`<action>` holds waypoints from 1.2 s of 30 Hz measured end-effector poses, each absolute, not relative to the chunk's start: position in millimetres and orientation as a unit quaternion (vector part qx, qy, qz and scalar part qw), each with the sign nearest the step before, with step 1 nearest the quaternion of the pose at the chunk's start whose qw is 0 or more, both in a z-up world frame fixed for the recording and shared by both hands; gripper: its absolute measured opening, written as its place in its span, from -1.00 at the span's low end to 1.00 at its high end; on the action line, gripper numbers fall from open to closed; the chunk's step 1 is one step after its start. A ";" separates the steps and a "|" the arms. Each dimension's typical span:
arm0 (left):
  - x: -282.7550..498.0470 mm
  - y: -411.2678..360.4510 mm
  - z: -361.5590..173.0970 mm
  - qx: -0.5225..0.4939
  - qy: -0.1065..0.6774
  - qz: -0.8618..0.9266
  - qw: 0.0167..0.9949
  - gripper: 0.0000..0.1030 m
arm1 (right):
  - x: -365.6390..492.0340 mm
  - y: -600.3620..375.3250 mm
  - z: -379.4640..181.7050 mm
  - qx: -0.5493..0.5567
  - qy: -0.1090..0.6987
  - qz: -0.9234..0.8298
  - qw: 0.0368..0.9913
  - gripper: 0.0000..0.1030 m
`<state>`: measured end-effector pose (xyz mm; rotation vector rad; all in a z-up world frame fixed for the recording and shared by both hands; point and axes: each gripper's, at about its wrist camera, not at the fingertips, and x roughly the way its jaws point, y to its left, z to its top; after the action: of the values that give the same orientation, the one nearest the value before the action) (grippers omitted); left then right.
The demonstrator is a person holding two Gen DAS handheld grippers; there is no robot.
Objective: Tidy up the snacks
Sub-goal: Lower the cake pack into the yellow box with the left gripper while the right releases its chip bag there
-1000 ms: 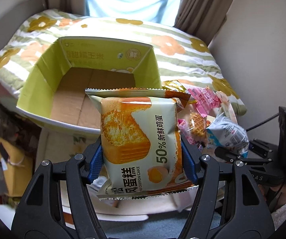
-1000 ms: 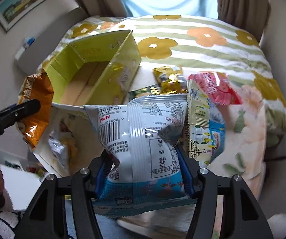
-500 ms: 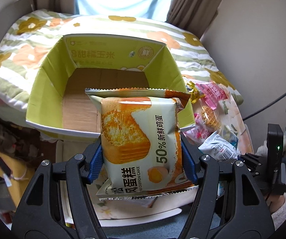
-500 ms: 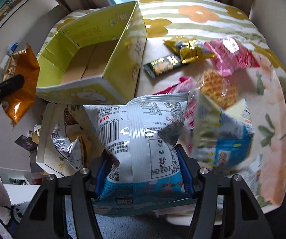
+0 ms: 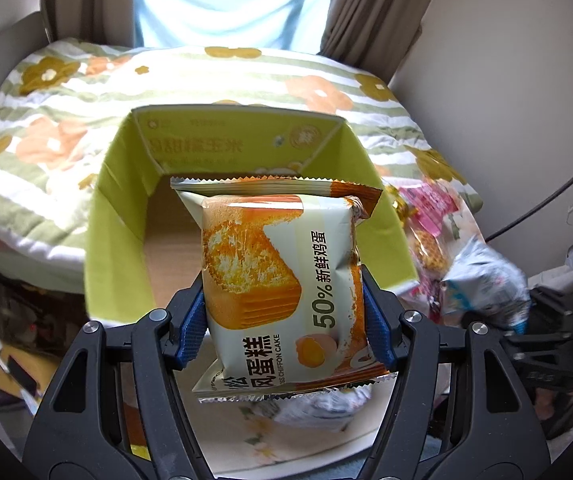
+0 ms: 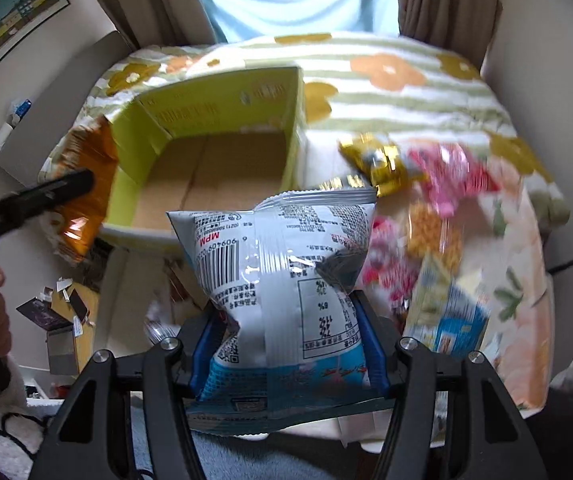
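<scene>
Cream-and-orange chiffon cake packet (image 5: 282,280), sealed, puffy, serrated edges.

The chiffon cake packet (image 5: 282,280) is smooth printed film with a soft sheen and crimped, saw-toothed seals; the silver snack bag (image 6: 286,280) is glossy, crinkled foil. The box (image 5: 246,160) has matt green printed card walls and a raw brown corrugated floor. At 12 o'clock lies soft quilted cloth bedding (image 5: 246,76). Ribbed blue pads (image 5: 192,328) line matt black plastic jaws

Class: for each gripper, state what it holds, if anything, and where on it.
The left gripper clamps the chiffon cake packet by its lower sides; the right gripper clamps the silver snack bag likewise.
</scene>
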<state>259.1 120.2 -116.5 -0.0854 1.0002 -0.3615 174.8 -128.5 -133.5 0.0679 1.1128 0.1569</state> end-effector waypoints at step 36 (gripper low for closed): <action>373.6 172.1 -158.5 0.012 0.481 -0.115 0.869 0.99 | 344.8 -39.0 -156.4 0.022 0.518 0.112 0.848 0.10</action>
<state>373.6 172.1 -158.5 0.0247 1.0074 -0.2405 344.8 -39.0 -156.4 0.0462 1.0928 0.2365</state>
